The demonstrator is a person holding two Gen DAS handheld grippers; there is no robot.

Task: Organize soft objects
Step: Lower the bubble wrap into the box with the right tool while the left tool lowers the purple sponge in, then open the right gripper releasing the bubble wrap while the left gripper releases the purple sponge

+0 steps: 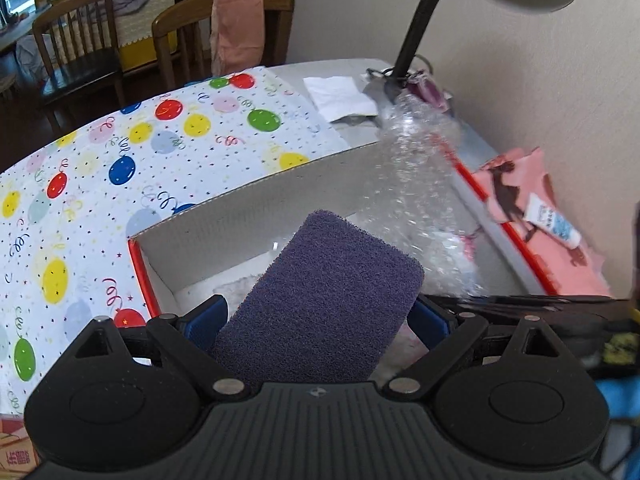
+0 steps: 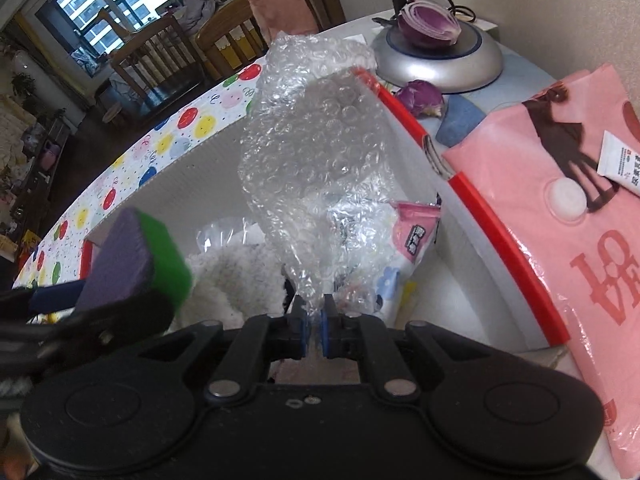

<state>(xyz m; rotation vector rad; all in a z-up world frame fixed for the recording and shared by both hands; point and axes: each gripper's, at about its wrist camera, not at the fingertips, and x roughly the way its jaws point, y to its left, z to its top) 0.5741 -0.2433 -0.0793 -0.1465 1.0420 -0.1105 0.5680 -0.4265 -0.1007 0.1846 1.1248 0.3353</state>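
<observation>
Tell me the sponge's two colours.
Purple scouring face, green body on the sponge; best in the right wrist view.

Sponge [image 1: 320, 304]: purple scrub face, green side.
Bubble wrap [image 2: 316, 160]: clear, shiny, round bumps all over.
Box [image 1: 224, 216]: white inside, red rim.
Cloth [image 1: 132, 152] on surface: white, tiny dots, curly ribbons, balloons in red, yellow, blue, green, pink.
Bag [image 2: 560, 216]: pink, dark brown shape, white circle, red letters.
Tube [image 2: 620, 168]: white.
Cut onion [image 2: 430, 26]: purple and white rings.
Lamp base [image 2: 440, 60]: silver.
Fluffy thing [image 2: 236, 276] in box: white.
Gripper bodies: black, blue pads.
</observation>
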